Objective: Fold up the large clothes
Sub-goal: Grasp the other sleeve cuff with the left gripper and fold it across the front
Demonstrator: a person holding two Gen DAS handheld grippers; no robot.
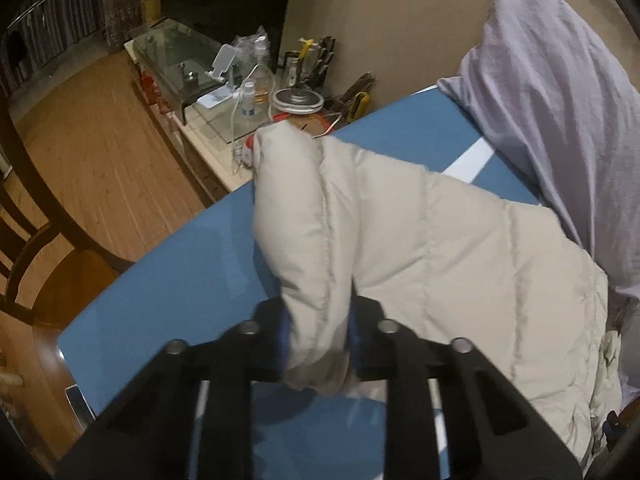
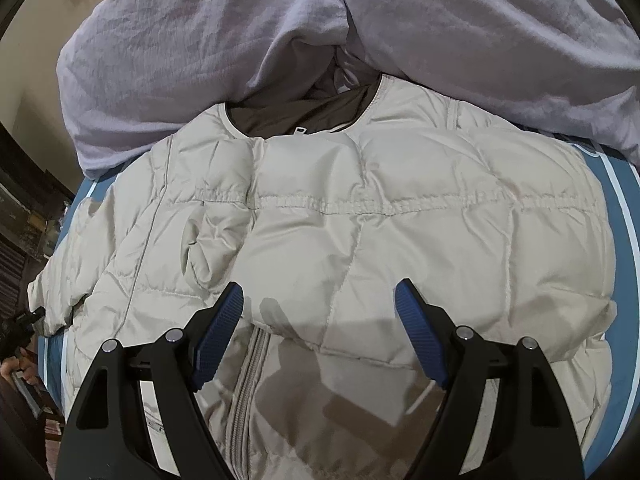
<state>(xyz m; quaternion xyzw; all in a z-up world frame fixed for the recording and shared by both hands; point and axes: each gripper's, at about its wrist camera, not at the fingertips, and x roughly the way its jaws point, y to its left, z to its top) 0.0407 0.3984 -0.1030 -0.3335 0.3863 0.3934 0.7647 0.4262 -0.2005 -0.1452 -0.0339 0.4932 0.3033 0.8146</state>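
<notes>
Left gripper (image 1: pixel 318 344) jaws pinch the beige jacket's sleeve (image 1: pixel 304 216) cuff at lower centre, presumably to fold it inward; right gripper (image 2: pixel 319 334) jaws spread, hovering over the jacket (image 2: pixel 400 216).

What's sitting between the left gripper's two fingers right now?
The beige puffer jacket's sleeve, clamped near its cuff by the left gripper. The left wrist view shows it.

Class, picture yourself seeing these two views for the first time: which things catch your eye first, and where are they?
A cream quilted puffer jacket fills the blue bed sheet, collar towards the lilac pillows. The left hand-held gripper is shut on its sleeve near the cuff, while the right hand-held gripper hovers open above the zipped front.
</notes>
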